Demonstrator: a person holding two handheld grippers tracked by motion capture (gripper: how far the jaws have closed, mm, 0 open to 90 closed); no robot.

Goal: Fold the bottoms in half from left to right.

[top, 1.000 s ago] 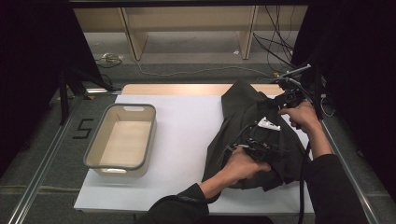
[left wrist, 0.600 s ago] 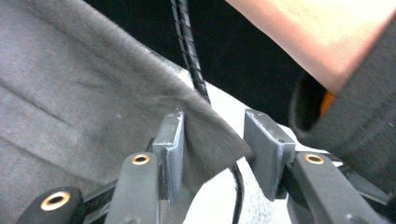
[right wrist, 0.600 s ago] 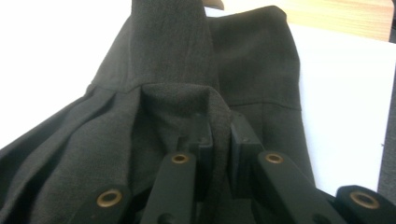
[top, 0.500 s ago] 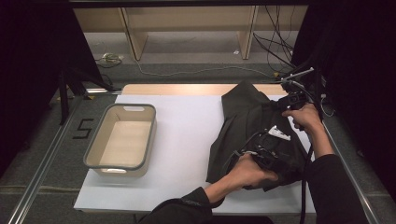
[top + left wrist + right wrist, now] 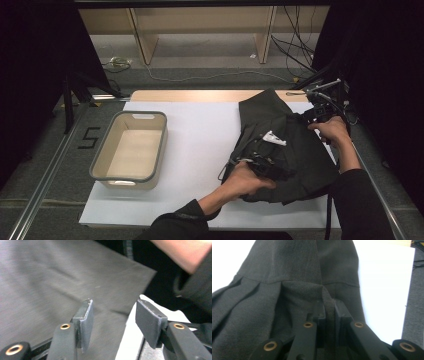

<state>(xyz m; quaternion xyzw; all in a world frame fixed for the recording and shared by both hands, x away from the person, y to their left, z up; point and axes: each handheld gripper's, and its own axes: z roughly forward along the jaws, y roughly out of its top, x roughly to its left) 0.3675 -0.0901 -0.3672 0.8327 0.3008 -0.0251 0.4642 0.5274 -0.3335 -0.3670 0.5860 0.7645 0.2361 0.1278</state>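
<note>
A dark grey woven cloth garment (image 5: 287, 145) lies crumpled on the right half of the white-covered desk (image 5: 200, 145). The right gripper (image 5: 329, 312) has its jaws clamped on a raised fold of that garment, pleats spreading ahead of them. The left gripper (image 5: 112, 320) has just been opening; its jaws stand apart with nothing pinched, the cloth lying just beyond and beneath them. A beige plastic tub with a grey rim (image 5: 129, 146) sits well apart from both.

surface: white table (image 5: 200, 150) | left: empty grey-rimmed tub (image 5: 129, 150) | right: dark garment (image 5: 290, 150) lying flat-ish
</note>
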